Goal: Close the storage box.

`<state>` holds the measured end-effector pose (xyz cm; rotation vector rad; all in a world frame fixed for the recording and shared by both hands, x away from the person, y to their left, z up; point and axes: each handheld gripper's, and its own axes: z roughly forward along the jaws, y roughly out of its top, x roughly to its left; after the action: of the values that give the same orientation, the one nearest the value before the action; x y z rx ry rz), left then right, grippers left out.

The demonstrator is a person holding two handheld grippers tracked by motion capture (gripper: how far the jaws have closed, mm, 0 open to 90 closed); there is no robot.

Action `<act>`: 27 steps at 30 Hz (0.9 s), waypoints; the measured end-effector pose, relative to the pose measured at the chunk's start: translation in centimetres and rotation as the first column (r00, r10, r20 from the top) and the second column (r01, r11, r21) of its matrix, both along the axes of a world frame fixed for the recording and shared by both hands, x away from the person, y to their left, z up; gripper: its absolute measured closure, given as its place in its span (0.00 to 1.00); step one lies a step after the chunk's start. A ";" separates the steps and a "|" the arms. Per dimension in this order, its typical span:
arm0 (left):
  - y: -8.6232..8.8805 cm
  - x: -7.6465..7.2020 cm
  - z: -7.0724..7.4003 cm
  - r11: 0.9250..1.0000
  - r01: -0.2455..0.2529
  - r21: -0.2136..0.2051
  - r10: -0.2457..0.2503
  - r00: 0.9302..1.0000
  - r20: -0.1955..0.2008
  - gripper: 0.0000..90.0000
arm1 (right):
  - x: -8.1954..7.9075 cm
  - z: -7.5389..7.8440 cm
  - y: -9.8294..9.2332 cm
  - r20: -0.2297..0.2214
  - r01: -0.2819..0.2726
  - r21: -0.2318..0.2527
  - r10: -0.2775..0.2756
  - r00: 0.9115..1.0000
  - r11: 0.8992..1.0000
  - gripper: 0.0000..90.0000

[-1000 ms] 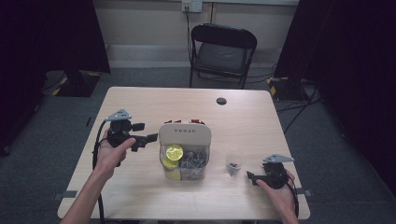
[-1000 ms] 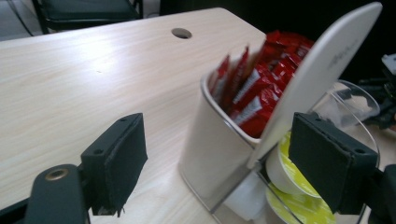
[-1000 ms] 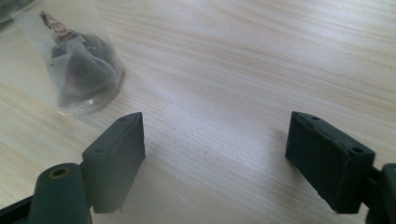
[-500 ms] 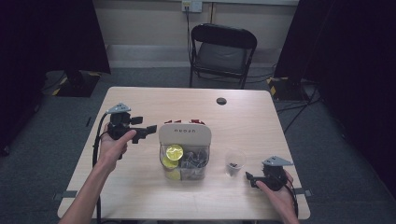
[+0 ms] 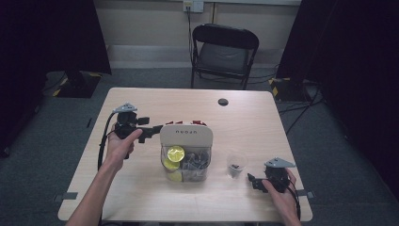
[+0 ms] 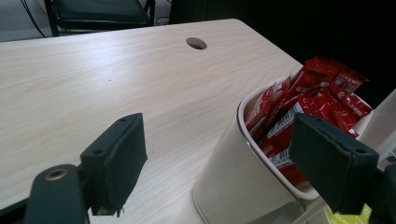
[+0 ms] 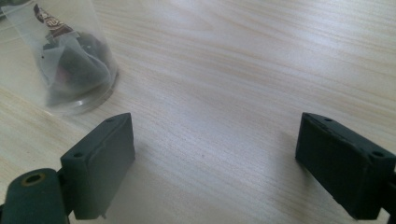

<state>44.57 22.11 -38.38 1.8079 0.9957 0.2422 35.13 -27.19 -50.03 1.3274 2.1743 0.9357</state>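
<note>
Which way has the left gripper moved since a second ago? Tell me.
Yes. In the high view the left gripper has moved right, toward the white container; its fingers now nearly reach its left edge.

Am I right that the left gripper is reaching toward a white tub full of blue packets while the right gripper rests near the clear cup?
Not quite: the packets in the white tub are red, as the left gripper view shows. The left gripper does reach toward it, and the right gripper rests near the clear cup.
</note>
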 end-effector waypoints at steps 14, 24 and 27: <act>-0.9 -1.0 0.8 0.999 0.041 -0.010 -0.041 0.999 0.032 0.24 | 0.0 0.0 0.0 0.000 0.000 0.000 0.000 1.000 1.000 0.12; -1.0 -1.7 0.9 0.996 0.076 -0.039 -0.075 0.997 0.015 0.24 | 0.0 0.0 0.0 0.002 -0.001 -0.001 0.001 1.000 1.000 0.12; -1.0 -1.8 0.9 0.997 0.069 -0.021 -0.068 0.997 0.024 0.24 | 0.0 0.0 0.0 0.001 -0.001 0.000 0.001 1.000 1.000 0.12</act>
<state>42.78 21.10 -37.53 1.8121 0.9149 0.2091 35.11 -27.20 -50.03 1.3258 2.1744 0.9363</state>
